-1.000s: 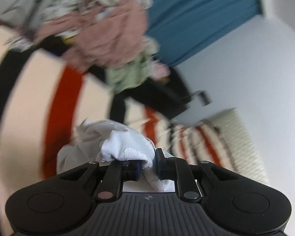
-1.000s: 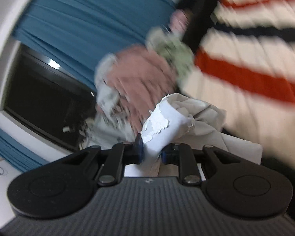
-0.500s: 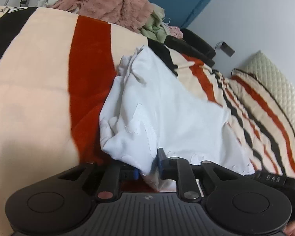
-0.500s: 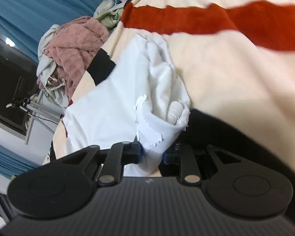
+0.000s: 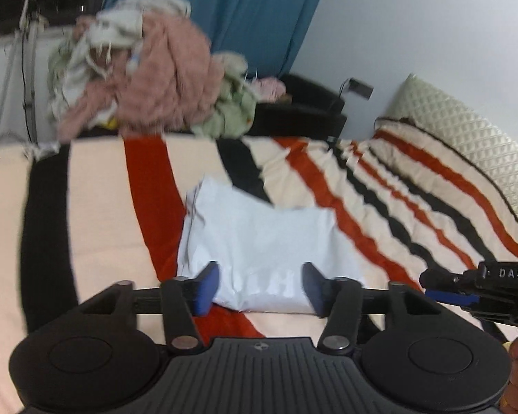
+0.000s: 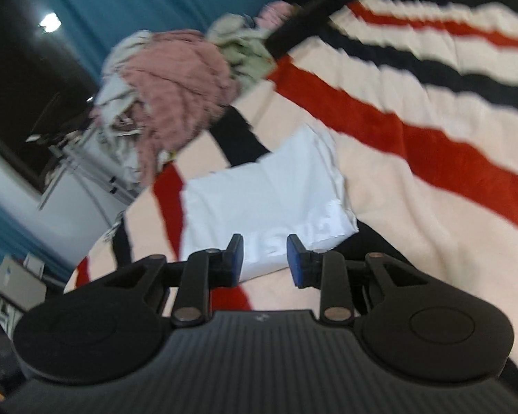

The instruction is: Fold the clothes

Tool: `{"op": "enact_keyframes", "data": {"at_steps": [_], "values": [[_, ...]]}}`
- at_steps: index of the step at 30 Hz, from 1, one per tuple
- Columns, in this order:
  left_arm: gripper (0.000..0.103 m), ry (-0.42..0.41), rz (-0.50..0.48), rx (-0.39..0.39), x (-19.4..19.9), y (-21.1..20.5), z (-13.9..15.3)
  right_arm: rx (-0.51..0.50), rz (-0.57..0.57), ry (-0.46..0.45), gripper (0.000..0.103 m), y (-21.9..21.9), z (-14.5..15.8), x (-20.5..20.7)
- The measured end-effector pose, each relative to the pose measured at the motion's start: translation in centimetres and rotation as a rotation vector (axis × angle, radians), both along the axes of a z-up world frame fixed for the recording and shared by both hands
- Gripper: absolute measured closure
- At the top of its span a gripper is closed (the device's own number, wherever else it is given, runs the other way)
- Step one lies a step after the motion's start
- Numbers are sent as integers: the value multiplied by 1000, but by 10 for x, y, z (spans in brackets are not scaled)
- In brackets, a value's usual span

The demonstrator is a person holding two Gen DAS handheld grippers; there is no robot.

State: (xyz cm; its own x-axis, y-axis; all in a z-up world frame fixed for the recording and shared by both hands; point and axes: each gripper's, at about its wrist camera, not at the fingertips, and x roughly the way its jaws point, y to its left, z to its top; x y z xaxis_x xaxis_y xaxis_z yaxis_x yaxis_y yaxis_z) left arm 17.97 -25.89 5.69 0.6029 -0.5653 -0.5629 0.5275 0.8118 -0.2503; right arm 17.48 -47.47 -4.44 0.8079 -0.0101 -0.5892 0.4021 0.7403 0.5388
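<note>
A white garment [image 5: 259,241] lies folded into a rough rectangle on the striped blanket [image 5: 96,207]. In the left wrist view my left gripper [image 5: 260,288] hangs just in front of the garment's near edge, jaws opening wide, nothing pinched between the blue pads. The right wrist view shows the same white garment [image 6: 266,200] beyond my right gripper [image 6: 264,258], whose jaws are opening too, pads clear of the cloth. The right gripper also appears at the right edge of the left wrist view as a black and blue tool [image 5: 466,293].
A heap of unfolded clothes [image 5: 148,79], pink, white and green, sits at the blanket's far end before a blue curtain [image 5: 241,10]. A quilted cream pillow [image 5: 466,131] lies at the right. The pile of clothes [image 6: 176,96] stands beyond the garment in the right wrist view.
Both grippers held the white garment bunched up, laid it out on the blanket, then let go and drew back. The garment now lies flat and folded.
</note>
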Motion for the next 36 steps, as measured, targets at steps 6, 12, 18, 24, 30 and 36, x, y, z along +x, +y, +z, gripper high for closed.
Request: {"op": "enact_keyframes", "data": {"at_steps": [6, 12, 18, 24, 30, 36], "values": [[1, -172, 4, 0, -100, 33, 75, -162, 88, -116, 18, 49, 67, -67], [0, -305, 17, -12, -195, 69, 112, -328, 98, -246, 13, 90, 89, -134], [0, -355, 55, -40, -255, 102, 103, -422, 90, -300, 13, 121, 71, -172], [0, -378, 113, -22, -276, 123, 81, -471, 90, -306, 13, 141, 44, -179], [0, -367, 132, -14, -272, 129, 55, -512, 94, -278, 13, 155, 17, -166], [0, -361, 139, -9, -266, 132, 32, -533, 80, -244, 13, 162, -1, -157]]}}
